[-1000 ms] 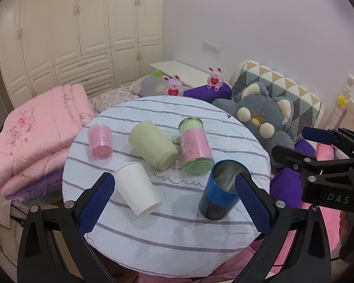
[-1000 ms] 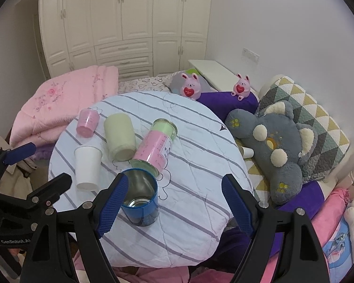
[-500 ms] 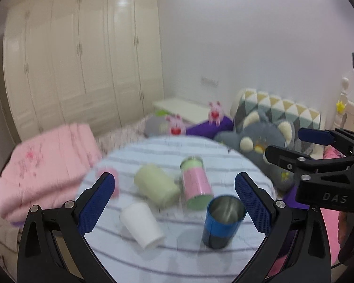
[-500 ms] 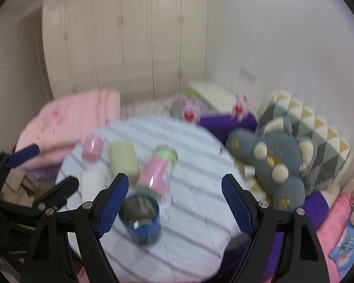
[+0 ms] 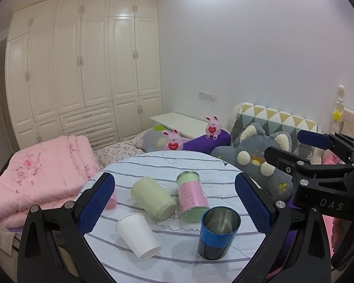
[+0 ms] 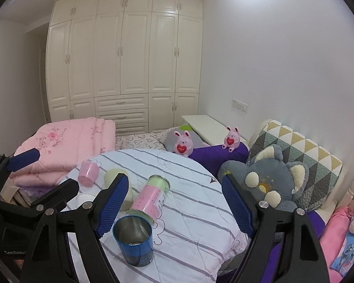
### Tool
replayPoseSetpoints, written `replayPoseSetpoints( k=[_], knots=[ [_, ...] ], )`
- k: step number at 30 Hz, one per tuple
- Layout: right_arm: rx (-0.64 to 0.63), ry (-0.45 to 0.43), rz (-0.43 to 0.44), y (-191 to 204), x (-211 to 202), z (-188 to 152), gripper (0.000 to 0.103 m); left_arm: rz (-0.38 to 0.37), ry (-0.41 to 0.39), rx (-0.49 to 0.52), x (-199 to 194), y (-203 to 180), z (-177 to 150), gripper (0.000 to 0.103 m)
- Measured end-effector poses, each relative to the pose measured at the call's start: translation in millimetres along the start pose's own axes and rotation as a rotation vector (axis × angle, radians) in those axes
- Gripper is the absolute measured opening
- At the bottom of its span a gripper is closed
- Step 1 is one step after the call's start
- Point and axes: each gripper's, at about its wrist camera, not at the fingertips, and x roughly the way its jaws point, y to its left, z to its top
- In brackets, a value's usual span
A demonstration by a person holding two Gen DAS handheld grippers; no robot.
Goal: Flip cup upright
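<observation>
Now, working from your left across the round worktop (image 5: pixel 177 266) with its quilted white cover and grey stripes: a small pink cup (image 6: pixel 88 173) stands near the far left edge, mostly hidden behind your left jaw in the left wrist view. Next to it a white paper cup (image 5: pixel 139 234) lies tipped, its open rim toward you, and just behind it a pale cream cylinder cup (image 5: pixel 153 198) lies on its side. Right of that, a pink-wrapped tumbler (image 5: pixel 192 195) with green ends also lies on its side, almost touching the cream one. In front of it the blue cup (image 5: pixel 218 234), smooth and metallic inside, stands upright with its mouth open to the ceiling, touching neither gripper. Your left gripper (image 5: pixel 174 202) hangs above the near edge with its blue textured pads spread wide, holding nothing. Your right gripper (image 6: pixel 174 207) is likewise wide apart and empty, over the right half of the worktop, with the blue cup just inside its left pad. Compared with a second ago, both cameras have tilted upward, so the cream wardrobe (image 5: pixel 82 70) now fills the upper view; the cups have not shifted. A grey plush cat (image 6: pixel 269 184) sits at far right.
</observation>
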Motion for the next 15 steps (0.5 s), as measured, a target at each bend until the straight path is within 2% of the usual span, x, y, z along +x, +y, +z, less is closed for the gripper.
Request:
replayPoseSetpoints(
  k=[15],
  knots=[
    [0.001,-0.005,-0.008,-0.2,-4.7,-2.6,0.082,0.008,-0.001,0.006,-2.9,-4.9,-1.1,0.103]
  ],
)
